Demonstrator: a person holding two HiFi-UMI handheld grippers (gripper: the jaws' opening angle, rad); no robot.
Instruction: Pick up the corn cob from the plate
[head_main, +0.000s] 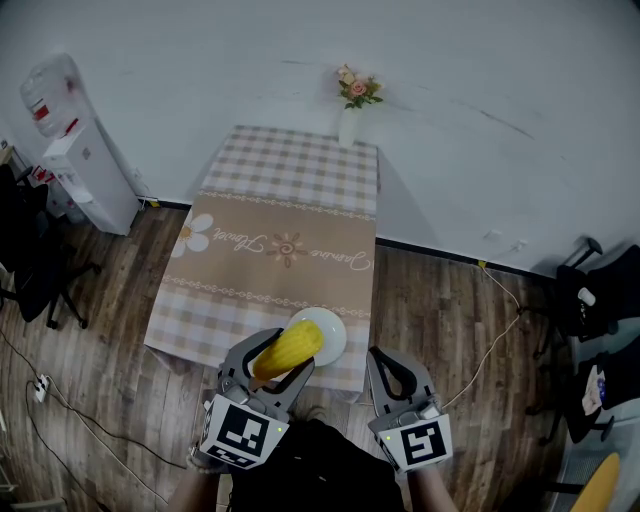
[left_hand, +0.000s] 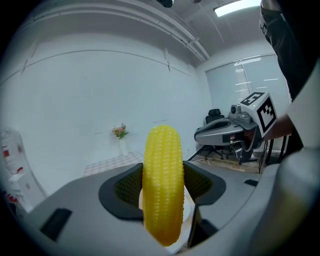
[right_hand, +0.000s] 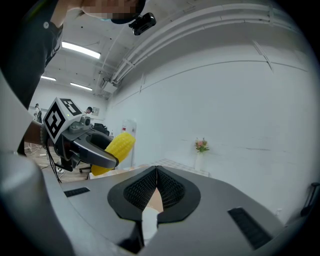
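Observation:
My left gripper (head_main: 268, 366) is shut on a yellow corn cob (head_main: 288, 349), held up above the near edge of the table. In the left gripper view the corn cob (left_hand: 163, 187) stands lengthwise between the jaws and fills the middle. A white plate (head_main: 330, 331) lies on the table just beyond the cob, partly hidden by it. My right gripper (head_main: 390, 368) hangs to the right of the left one, off the table's near edge, shut with nothing in it. In the right gripper view the right gripper (right_hand: 156, 186) has its pads pressed together, and the corn cob (right_hand: 115, 150) shows at left.
A checked tablecloth covers the small table (head_main: 280, 240). A white vase with flowers (head_main: 352, 105) stands at its far edge by the wall. A water dispenser (head_main: 75, 150) is at the left, office chairs at both sides, and cables run over the wooden floor.

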